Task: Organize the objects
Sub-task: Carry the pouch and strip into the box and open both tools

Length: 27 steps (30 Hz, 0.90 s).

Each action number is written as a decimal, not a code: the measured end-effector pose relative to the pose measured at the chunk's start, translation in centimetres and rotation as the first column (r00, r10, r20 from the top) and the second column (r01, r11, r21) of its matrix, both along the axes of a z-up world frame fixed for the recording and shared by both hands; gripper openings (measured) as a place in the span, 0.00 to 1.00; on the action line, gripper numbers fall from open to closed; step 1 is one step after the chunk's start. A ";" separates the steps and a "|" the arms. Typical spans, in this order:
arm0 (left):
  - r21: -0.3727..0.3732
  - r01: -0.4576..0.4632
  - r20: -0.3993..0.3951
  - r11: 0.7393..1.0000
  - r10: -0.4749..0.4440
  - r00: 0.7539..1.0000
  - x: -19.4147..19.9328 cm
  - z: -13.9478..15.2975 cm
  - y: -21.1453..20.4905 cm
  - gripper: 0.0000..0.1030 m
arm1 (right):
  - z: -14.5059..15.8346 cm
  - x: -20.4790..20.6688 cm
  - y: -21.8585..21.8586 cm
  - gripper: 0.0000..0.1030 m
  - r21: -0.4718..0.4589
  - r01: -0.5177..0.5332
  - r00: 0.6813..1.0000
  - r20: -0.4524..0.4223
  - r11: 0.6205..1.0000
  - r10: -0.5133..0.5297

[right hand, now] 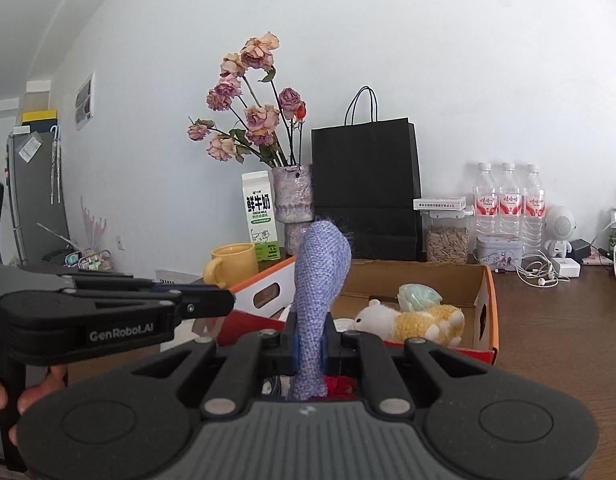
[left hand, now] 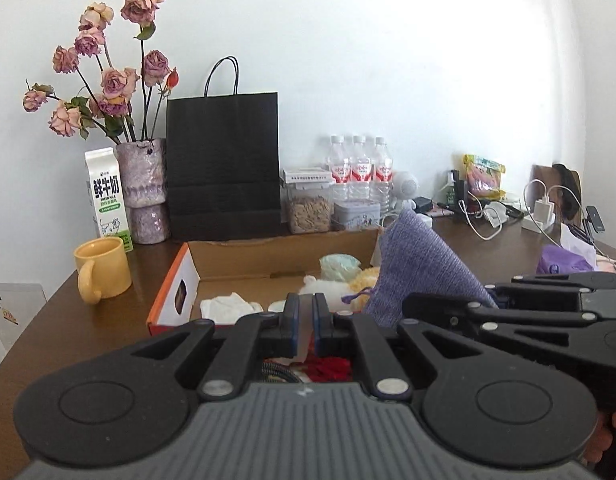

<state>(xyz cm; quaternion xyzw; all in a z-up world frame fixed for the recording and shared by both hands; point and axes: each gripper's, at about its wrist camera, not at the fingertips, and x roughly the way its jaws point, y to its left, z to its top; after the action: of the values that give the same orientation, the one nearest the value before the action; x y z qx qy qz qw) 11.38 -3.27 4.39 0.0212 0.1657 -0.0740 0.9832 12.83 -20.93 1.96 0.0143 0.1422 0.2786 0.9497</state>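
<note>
My right gripper (right hand: 309,340) is shut on a purple knitted pouch (right hand: 318,276) and holds it upright above the near edge of an open cardboard box (right hand: 484,312). The pouch also shows in the left wrist view (left hand: 420,268). My left gripper (left hand: 307,320) is shut on a thin pale strip (left hand: 306,320), perhaps part of the pouch; I cannot tell. The box holds a white and yellow plush toy (right hand: 412,320), a pale green bundle (right hand: 418,296) and a white cloth (left hand: 228,306). Something red (left hand: 332,370) lies under the grippers.
On the brown table (left hand: 88,320) stand a yellow mug (left hand: 102,274), a milk carton (left hand: 108,200), a vase of dried roses (left hand: 144,192), a black paper bag (left hand: 224,168), a jar of seeds (left hand: 310,210), three water bottles (left hand: 360,172), chargers and cables (left hand: 544,208).
</note>
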 end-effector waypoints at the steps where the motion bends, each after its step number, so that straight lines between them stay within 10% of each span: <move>1: -0.002 -0.006 0.004 1.000 0.006 1.000 0.6 0.2 0.1 0.07 | 0.1 0.6 0.3 0.08 0.002 0.001 1.000 0.002 1.000 -0.001; 27: -0.080 -0.179 -0.098 0.981 0.171 0.980 16.6 -2.0 3.6 0.07 | -2.6 17.2 6.4 0.08 -0.067 0.067 0.992 -0.102 0.995 -0.074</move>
<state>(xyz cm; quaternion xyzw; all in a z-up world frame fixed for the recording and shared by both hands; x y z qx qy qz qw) 27.93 0.28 2.43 -0.0405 0.2081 0.0048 0.9773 30.05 -14.53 -0.65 0.0035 0.1998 0.2390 0.9502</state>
